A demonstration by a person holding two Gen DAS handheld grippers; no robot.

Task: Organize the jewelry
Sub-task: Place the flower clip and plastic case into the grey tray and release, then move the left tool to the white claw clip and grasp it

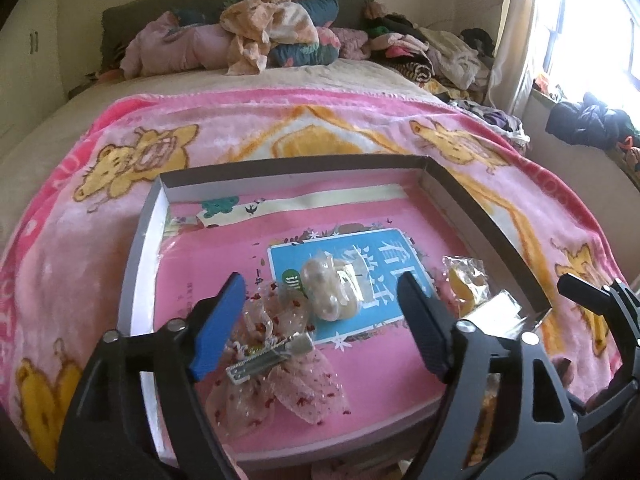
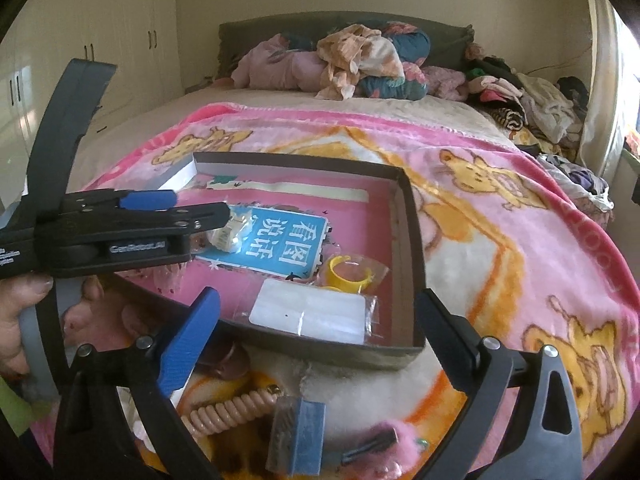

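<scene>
Bow clip, probably light and floppy; grip its stiff metal bar. Left gripper and right gripper both gape, 2 jaws apart.

Daylight admitted from window at upper right of left wrist view; panes blown out to white, curtain washed by glare. Bed evenly lit, shadows soft. Sheen seen on pink blanket and on plastic packets in box. Strong fisheye bending at edges, dark vignette in corners. Slight softness throughout; far clothes pile least sharp.
</scene>
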